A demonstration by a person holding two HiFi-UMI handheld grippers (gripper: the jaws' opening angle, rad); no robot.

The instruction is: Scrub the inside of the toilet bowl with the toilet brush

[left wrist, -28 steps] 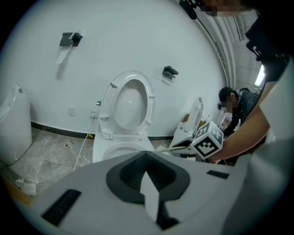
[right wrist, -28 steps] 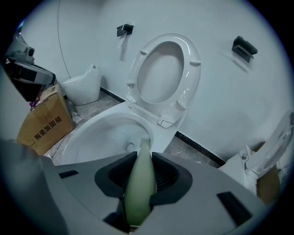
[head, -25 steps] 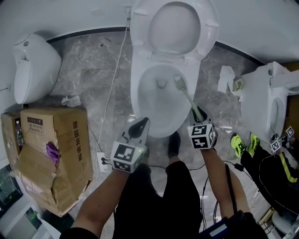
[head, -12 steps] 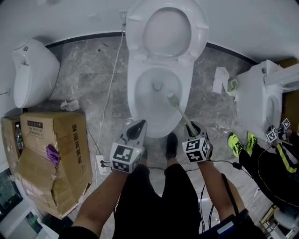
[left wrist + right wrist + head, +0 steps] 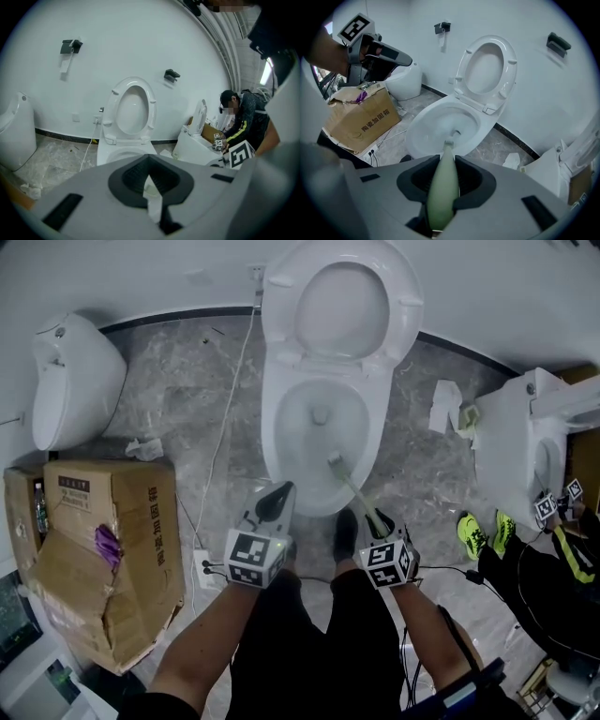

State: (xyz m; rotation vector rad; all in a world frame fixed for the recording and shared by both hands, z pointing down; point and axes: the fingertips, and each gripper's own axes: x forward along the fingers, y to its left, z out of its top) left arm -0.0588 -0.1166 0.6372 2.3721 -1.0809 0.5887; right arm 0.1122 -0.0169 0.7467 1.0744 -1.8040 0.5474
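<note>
The white toilet (image 5: 281,381) stands with its lid and seat (image 5: 342,306) raised, and its bowl (image 5: 305,442) is open below me. My right gripper (image 5: 373,521) is shut on the pale green handle of the toilet brush (image 5: 354,491). The brush head (image 5: 334,461) rests inside the bowl near its front right wall. In the right gripper view the handle (image 5: 442,187) runs out between the jaws of that gripper (image 5: 444,180) to the bristles (image 5: 449,140) over the bowl (image 5: 426,124). My left gripper (image 5: 275,499) hangs shut and empty by the bowl's front left rim; the left gripper view shows this gripper (image 5: 150,180) facing the toilet (image 5: 130,110).
A torn cardboard box (image 5: 103,540) sits on the floor at left, below a white wall-hung fixture (image 5: 70,381). A cable (image 5: 225,427) runs down to a power strip (image 5: 202,563). At right stand another toilet (image 5: 520,437), crumpled paper (image 5: 448,404) and a crouching person (image 5: 525,568).
The brush head has slid from the bowl's far right side toward its front wall. My right gripper has drawn back toward me. The left gripper has stayed put.
</note>
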